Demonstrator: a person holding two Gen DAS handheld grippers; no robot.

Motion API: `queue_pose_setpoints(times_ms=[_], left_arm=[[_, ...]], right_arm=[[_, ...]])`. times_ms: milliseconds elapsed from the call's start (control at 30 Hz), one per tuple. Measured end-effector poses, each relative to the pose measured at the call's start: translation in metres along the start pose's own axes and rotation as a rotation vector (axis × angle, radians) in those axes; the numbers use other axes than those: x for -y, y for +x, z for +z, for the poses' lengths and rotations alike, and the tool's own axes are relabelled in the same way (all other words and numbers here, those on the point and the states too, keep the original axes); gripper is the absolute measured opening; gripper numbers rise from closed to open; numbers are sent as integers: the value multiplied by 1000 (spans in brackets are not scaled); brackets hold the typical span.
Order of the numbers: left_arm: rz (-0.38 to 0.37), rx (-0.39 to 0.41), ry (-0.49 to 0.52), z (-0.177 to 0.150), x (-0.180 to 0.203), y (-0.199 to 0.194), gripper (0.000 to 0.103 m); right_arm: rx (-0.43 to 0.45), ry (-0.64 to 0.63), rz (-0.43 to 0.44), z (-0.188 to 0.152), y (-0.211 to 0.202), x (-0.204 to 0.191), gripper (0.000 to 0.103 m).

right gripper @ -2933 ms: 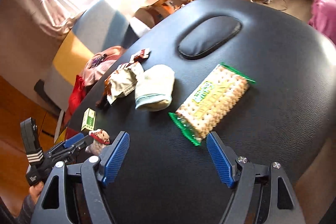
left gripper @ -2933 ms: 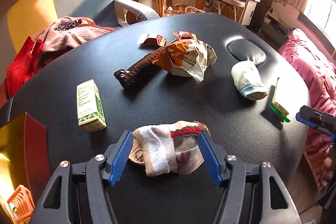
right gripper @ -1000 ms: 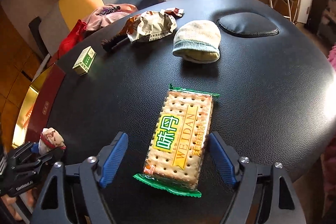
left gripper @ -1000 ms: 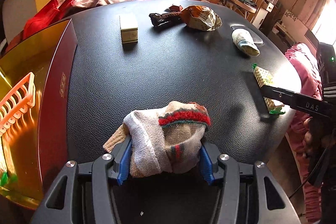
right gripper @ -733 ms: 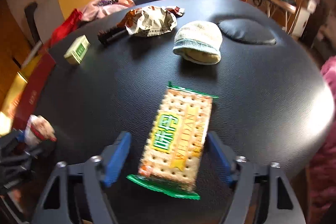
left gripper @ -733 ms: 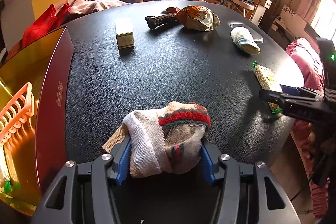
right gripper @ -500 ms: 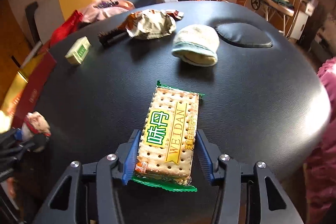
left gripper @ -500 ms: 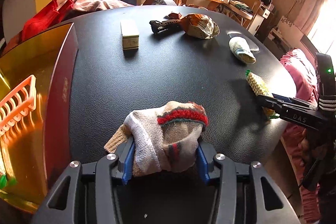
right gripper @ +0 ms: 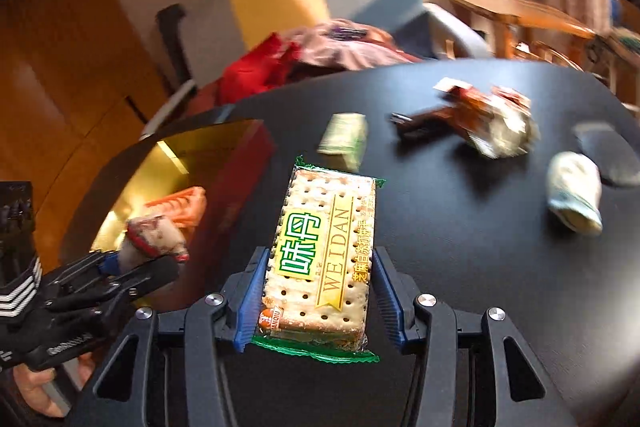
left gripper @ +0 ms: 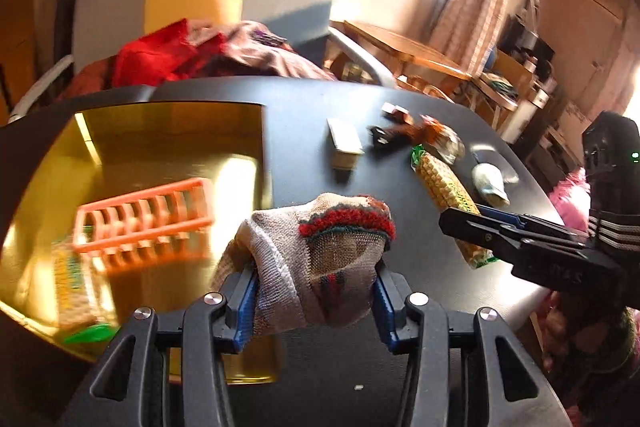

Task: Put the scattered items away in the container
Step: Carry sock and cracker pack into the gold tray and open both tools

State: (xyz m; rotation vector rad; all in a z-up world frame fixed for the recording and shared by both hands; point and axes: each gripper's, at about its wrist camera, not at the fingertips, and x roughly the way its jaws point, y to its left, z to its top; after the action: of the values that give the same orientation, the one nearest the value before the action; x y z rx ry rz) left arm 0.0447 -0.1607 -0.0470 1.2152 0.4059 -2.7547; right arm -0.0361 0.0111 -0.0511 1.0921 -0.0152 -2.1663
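Left tongs point(left gripper: 314, 301) clenched on striped sock point(left gripper: 320, 259), held at near right edge of gold-lined container point(left gripper: 168, 131). Right tongs point(right gripper: 318, 301) clamped on cracker packet point(right gripper: 326, 247), carried above black counter point(right gripper: 460, 267), right of container. Transport step judged underway; next, both loads to be released inside container beside orange rack point(left gripper: 144, 223).

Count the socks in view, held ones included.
2. The striped sock is clamped in the left hand-held gripper beside the gold box. The pale sock lies on the black table. Others may be hidden.
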Motion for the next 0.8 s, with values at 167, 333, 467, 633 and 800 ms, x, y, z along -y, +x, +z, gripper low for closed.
queue_pose_setpoints(times_ms=[167,333,467,633,800], left_arm=[[102,32,-71,5,-45,-11,48],[185,24,-111,11,-83,-9,48],[226,2,-134,12,-102,-1,48],[276,-25,-162,13,-127,8,49],[291,-37,-195,8,-138,12,55]], right_arm=[[-8,-102,90,24,25,-63,51],[-46,-177,131,40,57,-109,51],[-99,-217,119,43,85,-133,51],[-147,-232,110,36,105,-144,51],[-173,-227,113,31,114,-145,53]])
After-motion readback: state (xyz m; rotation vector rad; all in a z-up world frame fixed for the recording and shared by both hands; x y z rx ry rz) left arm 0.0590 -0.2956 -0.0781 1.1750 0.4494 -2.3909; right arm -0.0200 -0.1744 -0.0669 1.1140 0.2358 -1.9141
